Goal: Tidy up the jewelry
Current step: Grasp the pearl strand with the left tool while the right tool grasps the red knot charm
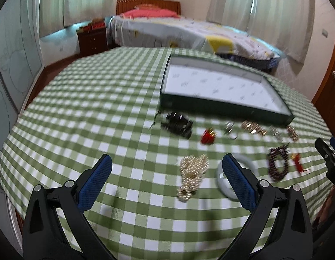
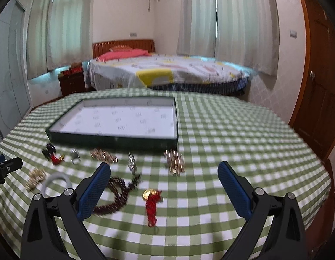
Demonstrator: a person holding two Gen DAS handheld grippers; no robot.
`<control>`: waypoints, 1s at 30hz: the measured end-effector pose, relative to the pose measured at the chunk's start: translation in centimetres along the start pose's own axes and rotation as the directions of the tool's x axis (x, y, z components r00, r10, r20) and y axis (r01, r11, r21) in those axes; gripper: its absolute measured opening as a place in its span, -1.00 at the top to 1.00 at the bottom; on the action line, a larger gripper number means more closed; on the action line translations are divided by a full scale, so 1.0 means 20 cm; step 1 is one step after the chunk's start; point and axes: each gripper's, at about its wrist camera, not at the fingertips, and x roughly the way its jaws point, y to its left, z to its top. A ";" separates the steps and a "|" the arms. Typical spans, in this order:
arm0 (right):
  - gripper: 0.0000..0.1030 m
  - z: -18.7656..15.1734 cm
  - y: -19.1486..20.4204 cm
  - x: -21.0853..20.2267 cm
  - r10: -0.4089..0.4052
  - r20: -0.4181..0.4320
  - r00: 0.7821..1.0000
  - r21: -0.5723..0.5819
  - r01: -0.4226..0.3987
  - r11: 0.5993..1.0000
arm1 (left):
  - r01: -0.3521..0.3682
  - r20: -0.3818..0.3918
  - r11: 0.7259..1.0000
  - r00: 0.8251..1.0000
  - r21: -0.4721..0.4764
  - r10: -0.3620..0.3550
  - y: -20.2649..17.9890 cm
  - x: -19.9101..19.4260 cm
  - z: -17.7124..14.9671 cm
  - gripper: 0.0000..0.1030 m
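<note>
A shallow dark green tray (image 1: 223, 106) (image 2: 115, 139) with a white lining sits empty on the checked tablecloth. Jewelry lies scattered in front of it. My left gripper (image 1: 167, 164) is open above the cloth, with a pearl bead piece (image 1: 192, 176) between its fingers and a white bangle (image 1: 234, 178) behind its right finger. My right gripper (image 2: 164, 172) is open, with a red tassel charm (image 2: 152, 203) between its fingers and a dark bead bracelet (image 2: 115, 197) by its left finger. Both views are blurred.
Other pieces lie in a row before the tray: a black piece (image 1: 178, 124), a red piece (image 1: 208, 136), a ring (image 1: 230, 130), gold pieces (image 1: 253, 127) (image 2: 175, 162). The table (image 2: 243, 143) edge curves round at the back. A bed (image 2: 167, 73) stands beyond.
</note>
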 end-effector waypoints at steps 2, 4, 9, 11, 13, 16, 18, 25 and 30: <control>-0.88 -0.03 -0.01 0.04 0.002 -0.029 1.000 0.002 -0.002 1.000 | 0.001 -0.023 1.000 1.000 -0.003 -0.001 -0.01 0.06 -0.02 -0.92; -0.88 -0.05 -0.01 0.06 0.005 -0.048 0.999 0.001 -0.005 1.000 | 0.014 -0.040 1.000 0.999 -0.001 -0.014 -0.01 0.11 -0.03 -0.92; -0.88 -0.07 0.00 0.09 0.009 -0.070 0.998 -0.001 -0.009 1.000 | 0.026 -0.062 0.999 0.998 0.022 -0.025 -0.04 0.16 -0.03 -0.63; -0.88 -0.07 0.00 0.10 0.010 -0.071 0.997 -0.001 -0.010 1.000 | 0.052 -0.091 0.999 0.995 0.012 -0.050 -0.04 0.20 -0.04 -0.45; -0.88 -0.07 0.00 0.11 0.012 -0.073 0.997 0.000 -0.012 1.000 | 0.055 -0.089 0.998 0.995 0.021 -0.053 -0.05 0.20 -0.05 -0.44; -0.88 -0.07 -0.01 0.12 0.015 -0.079 0.997 0.003 -0.015 1.000 | 0.055 -0.091 0.998 0.995 0.041 -0.051 -0.07 0.20 -0.05 -0.44; -0.88 -0.07 0.00 0.12 0.017 -0.083 0.996 0.004 -0.016 1.000 | 0.059 -0.088 0.997 0.995 0.044 -0.055 -0.08 0.20 -0.05 -0.44; -0.88 -0.08 0.00 0.12 0.022 -0.086 0.996 0.011 -0.021 1.000 | 0.034 -0.077 0.996 0.997 0.082 -0.027 -0.11 0.19 -0.07 0.00; -0.88 -0.08 -0.01 0.14 0.024 -0.097 0.995 0.017 -0.023 1.000 | 0.037 -0.067 0.993 0.997 0.109 -0.030 -0.12 0.17 -0.08 0.44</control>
